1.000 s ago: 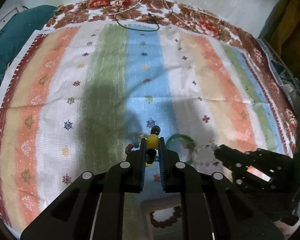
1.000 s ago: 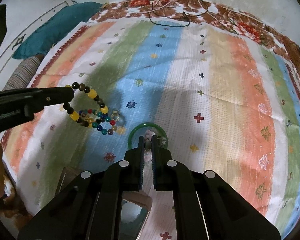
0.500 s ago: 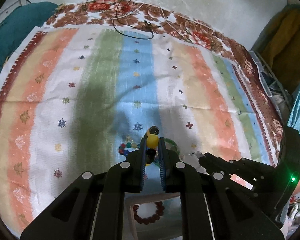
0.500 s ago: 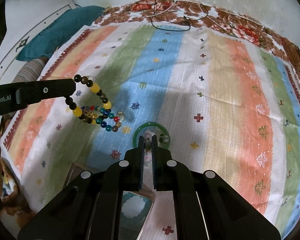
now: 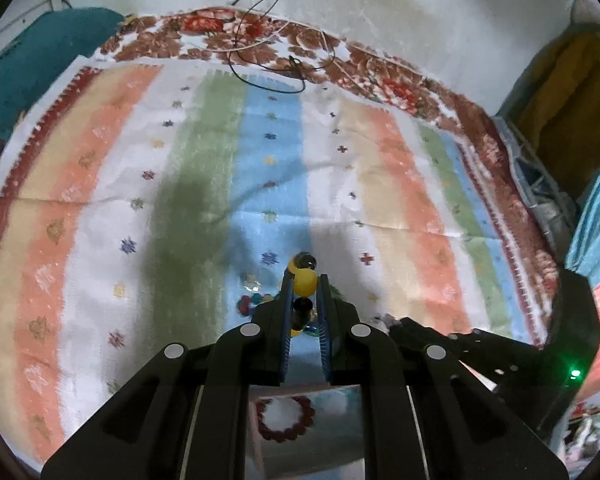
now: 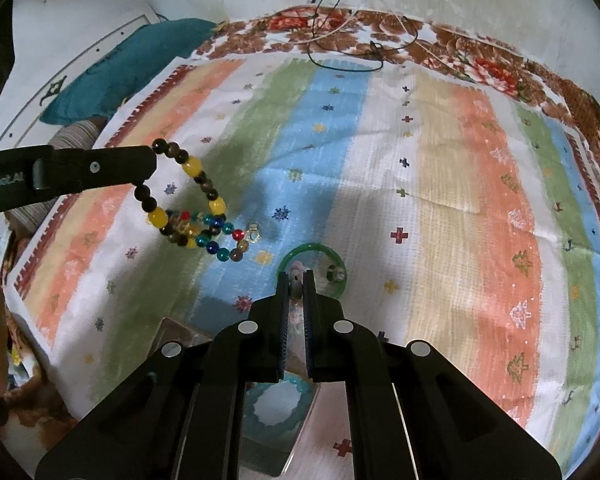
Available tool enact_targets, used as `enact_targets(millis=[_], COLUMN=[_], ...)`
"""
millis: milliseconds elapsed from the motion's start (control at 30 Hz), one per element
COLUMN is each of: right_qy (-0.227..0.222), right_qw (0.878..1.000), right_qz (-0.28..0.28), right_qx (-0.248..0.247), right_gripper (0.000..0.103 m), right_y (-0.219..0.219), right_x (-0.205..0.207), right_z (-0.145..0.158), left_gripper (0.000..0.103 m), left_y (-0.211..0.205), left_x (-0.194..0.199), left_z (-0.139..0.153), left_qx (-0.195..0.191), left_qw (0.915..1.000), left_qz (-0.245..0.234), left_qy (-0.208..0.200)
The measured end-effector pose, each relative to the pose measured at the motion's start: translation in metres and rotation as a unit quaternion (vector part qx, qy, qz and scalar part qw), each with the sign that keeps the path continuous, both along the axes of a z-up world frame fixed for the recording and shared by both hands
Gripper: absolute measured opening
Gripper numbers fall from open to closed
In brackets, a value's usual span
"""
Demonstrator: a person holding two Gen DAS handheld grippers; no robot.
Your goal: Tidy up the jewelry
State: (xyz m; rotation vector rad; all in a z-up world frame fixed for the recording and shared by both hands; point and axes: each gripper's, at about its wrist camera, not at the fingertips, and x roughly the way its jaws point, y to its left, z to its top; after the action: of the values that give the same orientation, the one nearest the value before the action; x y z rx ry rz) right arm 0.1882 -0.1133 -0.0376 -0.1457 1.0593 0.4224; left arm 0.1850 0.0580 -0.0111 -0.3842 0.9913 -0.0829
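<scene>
A yellow-and-dark bracelet (image 6: 188,196) is held up off the striped cloth (image 6: 440,184), over its green and blue stripes toward the near left part. It is pinched at one end by the left gripper (image 5: 305,286), whose jaws are closed narrowly on a yellow bead, with dark beads above and below it; the loop hangs free from the tips. Just under the loop, a second bracelet (image 6: 224,240) of blue, red and clear beads lies on the blue stripe, partly overlapped in view by the hanging one. Beside it, a green bangle (image 6: 314,268) lies flat on the cloth, with a small bead piece (image 6: 335,273) inside its ring.

The right gripper (image 6: 296,280) is closed to a narrow gap on a small grey item at the bangle's near rim; what that item is cannot be made out. Near the cloth's near edge, a clear box (image 5: 300,420) is seen between the fingers, holding a red-brown bracelet (image 5: 286,420) and, in the right view, a teal one (image 6: 278,404); the box is mostly hidden by the gripper bodies. Black cables (image 6: 348,52) lie at the far edge, and a teal cushion (image 6: 128,68) sits past the far left corner.
</scene>
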Motion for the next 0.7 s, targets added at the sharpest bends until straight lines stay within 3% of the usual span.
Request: enact_targets(millis=[133, 167, 500, 700], right_qy=[-0.006, -0.008, -0.005, -0.005], right_qw=[1.0, 1.0, 1.0, 1.0], right_qz=[0.001, 0.002, 0.001, 0.002], right_qx=[0.004, 0.005, 0.01, 0.006], right_gripper=[0.008, 0.008, 0.008, 0.008], right_y=[0.001, 0.001, -0.003, -0.002], right_x=[-0.005, -0.007, -0.015, -0.013], right_z=[0.007, 0.008, 0.01, 0.008], left_gripper=[0.011, 0.011, 0.011, 0.014], left_y=[-0.003, -0.005, -0.007, -0.004], left_x=[-0.01, -0.013, -0.019, -0.014], left_z=[0.008, 0.01, 0.006, 0.005], left_qx=[0.002, 0.023, 0.038, 0.071], left_qw=[0.9999, 0.9996, 0.9992, 0.9973], left_qz=[0.001, 0.001, 0.008, 0.019], left_qy=[-0.013, -0.015, -0.006, 0.001])
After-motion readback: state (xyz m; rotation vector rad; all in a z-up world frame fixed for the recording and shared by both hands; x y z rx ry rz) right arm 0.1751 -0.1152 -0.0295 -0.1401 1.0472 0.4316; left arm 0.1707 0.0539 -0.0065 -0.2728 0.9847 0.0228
